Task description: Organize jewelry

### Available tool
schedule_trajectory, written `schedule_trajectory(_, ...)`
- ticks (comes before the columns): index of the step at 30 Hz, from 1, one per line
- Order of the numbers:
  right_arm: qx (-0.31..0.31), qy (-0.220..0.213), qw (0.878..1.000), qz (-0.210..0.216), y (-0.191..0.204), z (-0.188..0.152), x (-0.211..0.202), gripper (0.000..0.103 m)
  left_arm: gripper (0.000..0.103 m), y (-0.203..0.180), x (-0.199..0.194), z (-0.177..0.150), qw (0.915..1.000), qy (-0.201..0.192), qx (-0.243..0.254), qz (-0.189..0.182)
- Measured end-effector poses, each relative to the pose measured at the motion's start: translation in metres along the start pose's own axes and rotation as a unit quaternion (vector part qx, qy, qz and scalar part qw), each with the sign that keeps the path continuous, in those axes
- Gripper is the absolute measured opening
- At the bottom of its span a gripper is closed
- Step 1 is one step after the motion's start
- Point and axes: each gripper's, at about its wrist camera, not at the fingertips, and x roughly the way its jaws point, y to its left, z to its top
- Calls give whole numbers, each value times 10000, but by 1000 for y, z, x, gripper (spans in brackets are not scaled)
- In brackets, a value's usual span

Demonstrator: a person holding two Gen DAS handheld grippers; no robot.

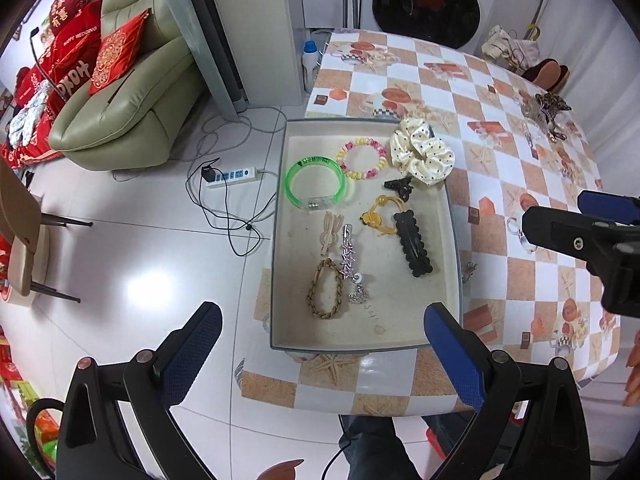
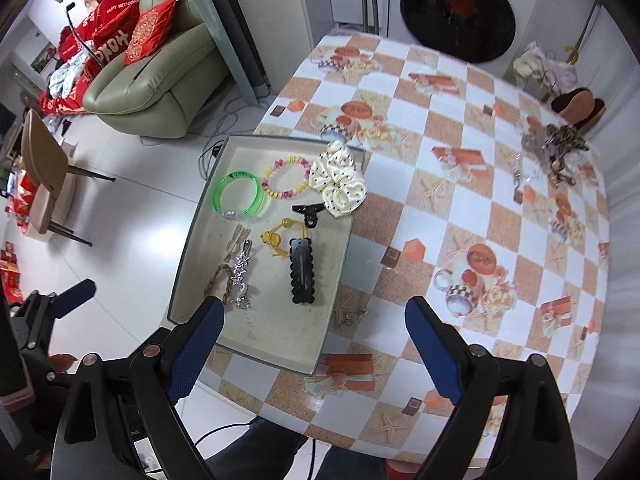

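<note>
A shiny white tile floor reflects light. A green sofa holds red pillows. A washing machine stands behind the checkered surface.

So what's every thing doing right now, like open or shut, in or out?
Left hand-held gripper: open, empty.
Right hand-held gripper: open, empty.
Shallow grey tray: holding jewelry.
Clear green plastic bangle: flat in tray.
Cream polka-dot satin scrunchie: draped over tray rim.
Black scalloped snap clip: shut, in tray.

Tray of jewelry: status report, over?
Left gripper and right gripper open, empty. Tray holds bracelets, clips. More jewelry lies across the table. Nothing blocking.
</note>
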Motion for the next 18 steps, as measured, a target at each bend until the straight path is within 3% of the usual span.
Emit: schedule_trajectory(18,-227,75,9995,-188,10,1,-17,93,103,12,-30,6,9996,-156,-221,76)
